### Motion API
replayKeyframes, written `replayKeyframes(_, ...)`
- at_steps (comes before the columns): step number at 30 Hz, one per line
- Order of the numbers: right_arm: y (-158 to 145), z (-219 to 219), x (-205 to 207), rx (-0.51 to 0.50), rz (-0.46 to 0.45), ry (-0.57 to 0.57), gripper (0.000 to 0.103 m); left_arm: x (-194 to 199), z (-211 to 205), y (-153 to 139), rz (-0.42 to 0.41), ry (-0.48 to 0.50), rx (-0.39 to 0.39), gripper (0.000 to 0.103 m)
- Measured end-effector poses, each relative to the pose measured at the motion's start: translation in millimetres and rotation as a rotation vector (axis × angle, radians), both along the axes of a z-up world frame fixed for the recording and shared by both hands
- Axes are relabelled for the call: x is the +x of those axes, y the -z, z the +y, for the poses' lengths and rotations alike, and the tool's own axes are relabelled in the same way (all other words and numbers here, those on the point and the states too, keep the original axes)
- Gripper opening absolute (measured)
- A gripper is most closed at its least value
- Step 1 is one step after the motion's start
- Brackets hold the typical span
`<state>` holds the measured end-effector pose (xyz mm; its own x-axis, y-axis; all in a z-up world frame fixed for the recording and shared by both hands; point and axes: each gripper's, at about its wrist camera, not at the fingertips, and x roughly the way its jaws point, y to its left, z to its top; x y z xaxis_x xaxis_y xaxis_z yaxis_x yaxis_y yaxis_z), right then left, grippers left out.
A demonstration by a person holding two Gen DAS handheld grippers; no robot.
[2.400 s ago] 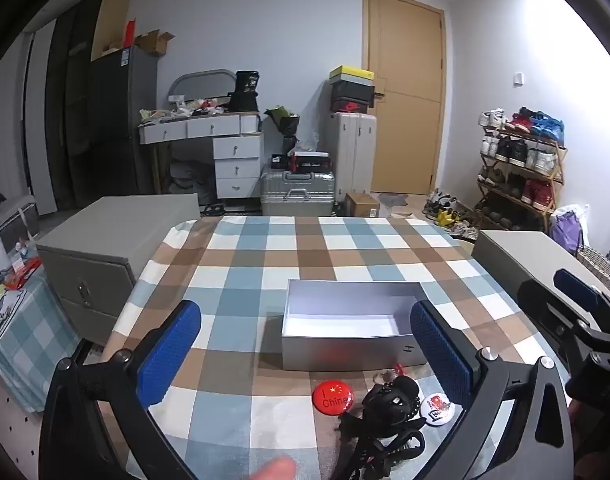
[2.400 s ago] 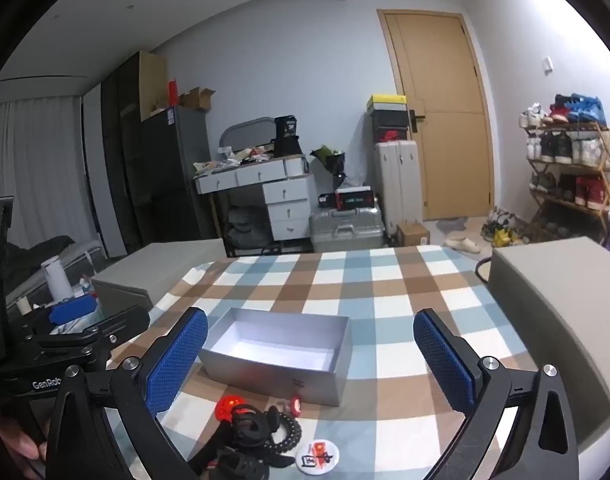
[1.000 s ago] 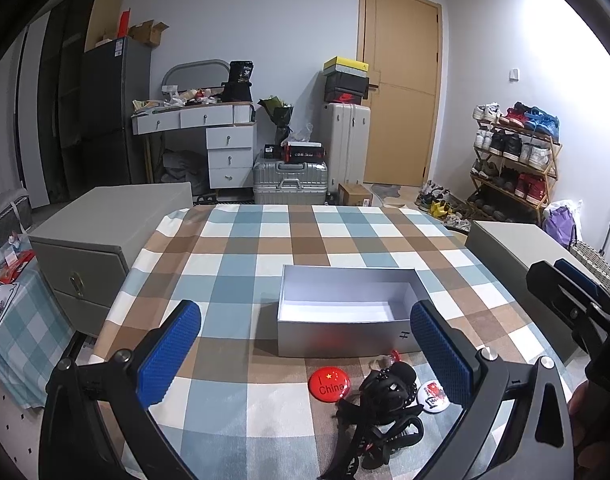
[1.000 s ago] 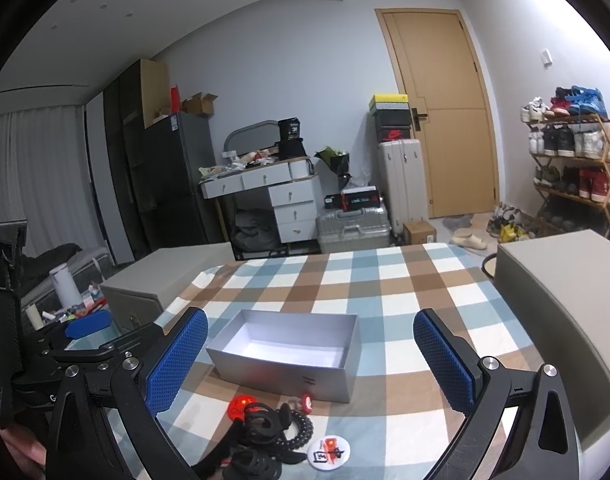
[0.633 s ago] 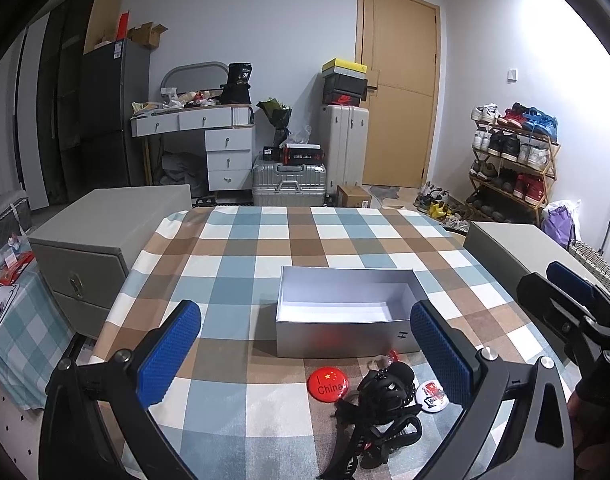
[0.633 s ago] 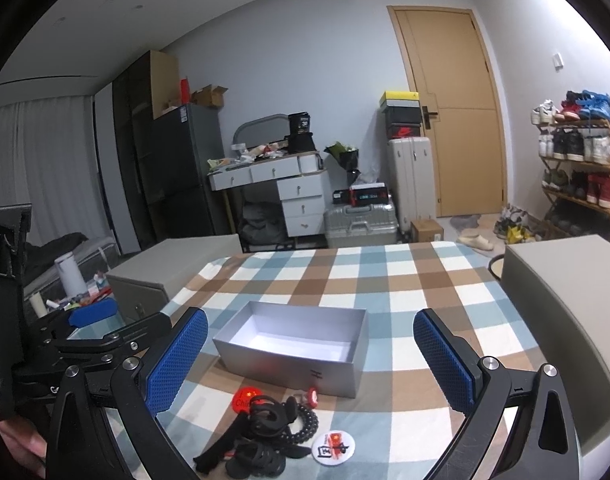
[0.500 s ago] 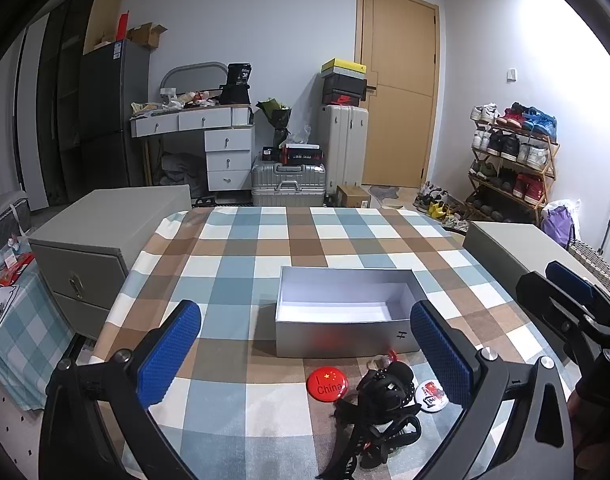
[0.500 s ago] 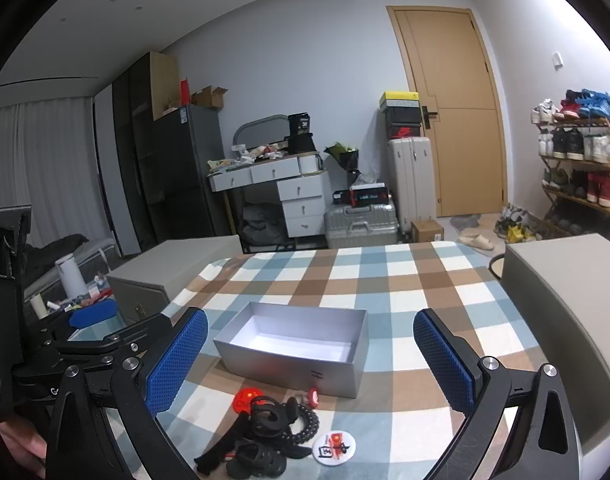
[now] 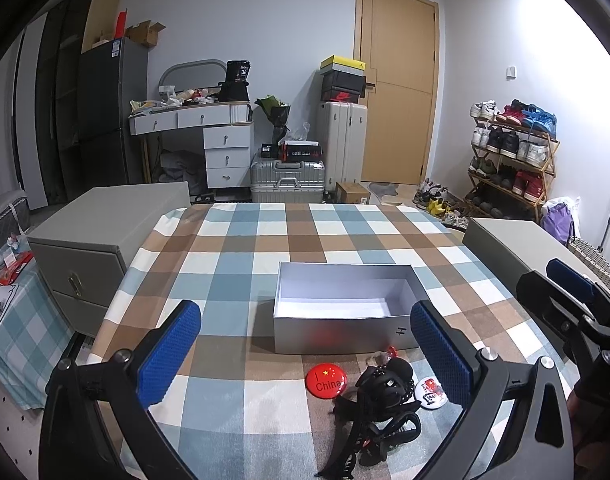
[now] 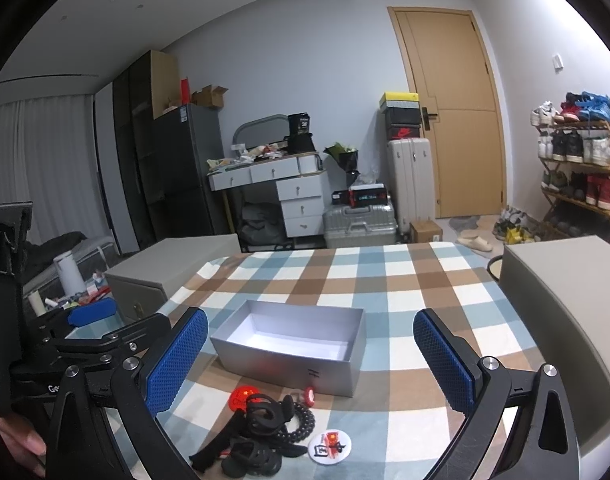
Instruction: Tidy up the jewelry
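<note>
Both views are sitting slightly higher than earlier. The black hair-accessory tangle (image 9: 385, 396) is lying just before the silver box (image 9: 341, 312); it looks light, springy and snag-prone, best pinched at a loop. Badges (image 9: 326, 376) are crowding it. Left gripper (image 9: 305, 344) and right gripper (image 10: 309, 360) are hovering spread and empty.

Wide bare stretch of checked tablecloth (image 9: 225, 264) ahead of the left gripper (image 9: 305, 354), jaws spread, nothing between them and the open silver box (image 9: 345, 320). Near edge is crowded: black hair-clip pile (image 9: 381, 404), red badge (image 9: 326, 375), white badge (image 9: 432, 391). Grey cabinets (image 10: 565, 304) wall both flanks.
</note>
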<state>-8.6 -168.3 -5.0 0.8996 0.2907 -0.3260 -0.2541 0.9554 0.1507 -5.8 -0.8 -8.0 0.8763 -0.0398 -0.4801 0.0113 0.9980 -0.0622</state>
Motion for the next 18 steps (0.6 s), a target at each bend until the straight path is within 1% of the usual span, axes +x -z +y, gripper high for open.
replayKeyframes(15, 3.9, -2.6, 1.6, 0.010, 0.015, -0.022, 0.103, 0.4, -0.2, 2.9, 0.008, -0.003, 0.007, 0.102)
replayKeyframes(18, 7.0, -2.0, 3.8, 0.010, 0.032, -0.064, 0.103, 1.5, -0.6, 4.5, 0.015, -0.005, 0.008, 0.102)
